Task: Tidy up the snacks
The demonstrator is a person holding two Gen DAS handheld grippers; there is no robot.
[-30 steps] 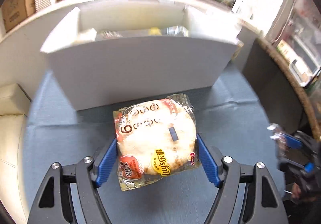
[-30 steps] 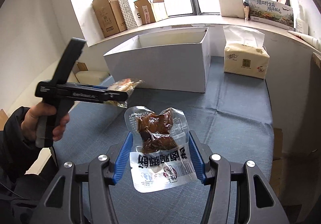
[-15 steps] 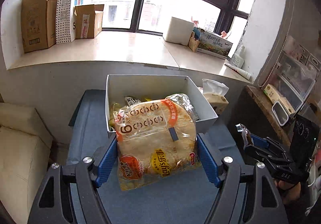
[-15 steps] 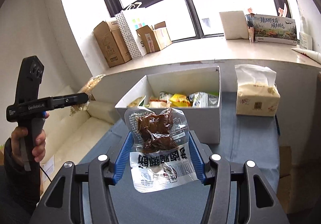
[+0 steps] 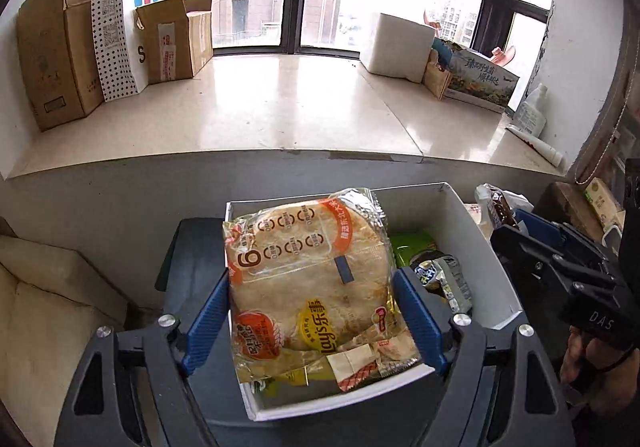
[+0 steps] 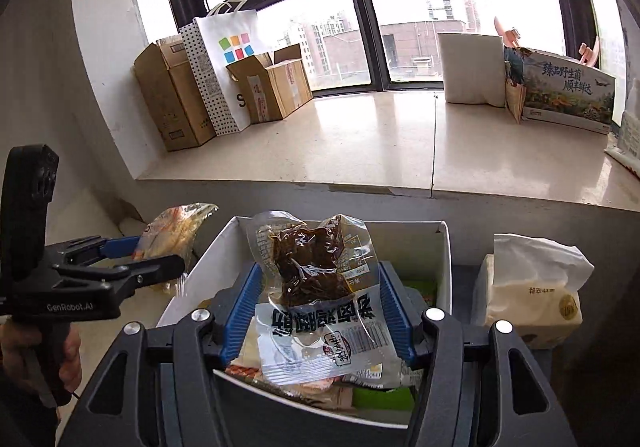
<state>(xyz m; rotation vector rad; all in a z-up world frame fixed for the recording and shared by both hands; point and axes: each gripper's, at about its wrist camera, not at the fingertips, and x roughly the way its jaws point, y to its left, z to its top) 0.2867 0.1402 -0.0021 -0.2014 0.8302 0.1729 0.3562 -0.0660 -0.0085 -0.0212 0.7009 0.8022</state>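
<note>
My left gripper (image 5: 310,311) is shut on a Lay's chips pack (image 5: 308,279) and holds it over the left part of the white box (image 5: 496,279). My right gripper (image 6: 320,305) is shut on a clear pouch of dark braised meat (image 6: 316,287) and holds it over the same white box (image 6: 442,259). Several snack packs lie inside the box. The right gripper shows at the right edge of the left wrist view (image 5: 560,267). The left gripper with its pack shows at the left of the right wrist view (image 6: 120,271).
A tissue pack (image 6: 532,295) stands right of the box on the blue-grey tabletop (image 5: 192,267). A pale windowsill (image 5: 260,107) behind carries cardboard boxes (image 5: 52,51), a dotted paper bag (image 5: 120,19) and a printed carton (image 5: 480,83). A cream cushion (image 5: 48,311) lies left.
Both grippers have risen and moved forward with their packs, from in front of the box to above its open top. The box's contents have come into view.
</note>
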